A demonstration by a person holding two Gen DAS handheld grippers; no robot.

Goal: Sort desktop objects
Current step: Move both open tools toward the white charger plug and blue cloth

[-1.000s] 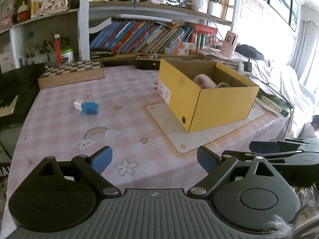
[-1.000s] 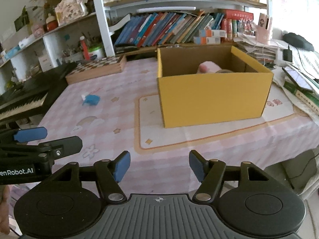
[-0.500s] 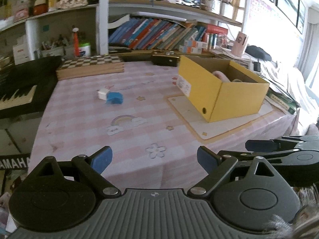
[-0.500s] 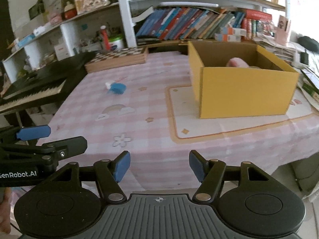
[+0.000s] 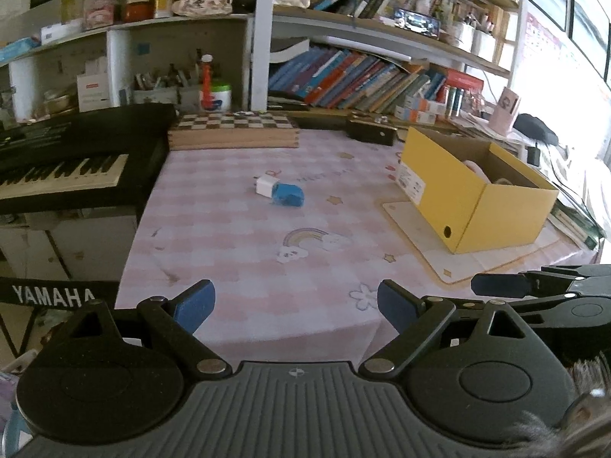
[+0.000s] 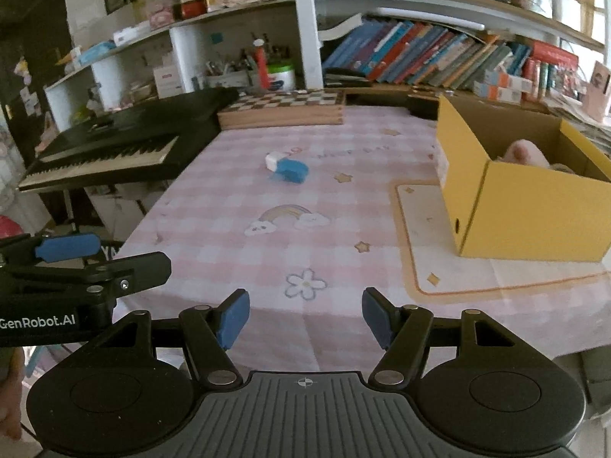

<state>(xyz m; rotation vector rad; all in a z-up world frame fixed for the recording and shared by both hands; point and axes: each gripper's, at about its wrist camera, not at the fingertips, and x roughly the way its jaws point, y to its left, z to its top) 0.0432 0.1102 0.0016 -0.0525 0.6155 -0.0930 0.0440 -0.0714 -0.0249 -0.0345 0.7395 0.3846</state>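
Blue-padded, my left gripper (image 5: 294, 301) is hanging spread and empty at the table's (image 5: 236, 252) near edge, with the blue object (image 5: 287, 194) and white charger (image 5: 263, 186) lying well ahead, left of the yellow box (image 5: 488, 210). From the right wrist, my right gripper (image 6: 304, 318) is gaping narrower, also empty, those two items (image 6: 290, 169) sitting far beyond it.

Pink thing (image 6: 523, 152) in the box (image 6: 534, 210): mostly behind the wall, can't ID. Box's right end cut by frame edge in right view. Blue item (image 5: 288, 194) and white cube (image 5: 263, 186) on table (image 5: 236, 252): too small to tell. Keyboard (image 5: 65, 160) cropped left. Book spines unreadable.
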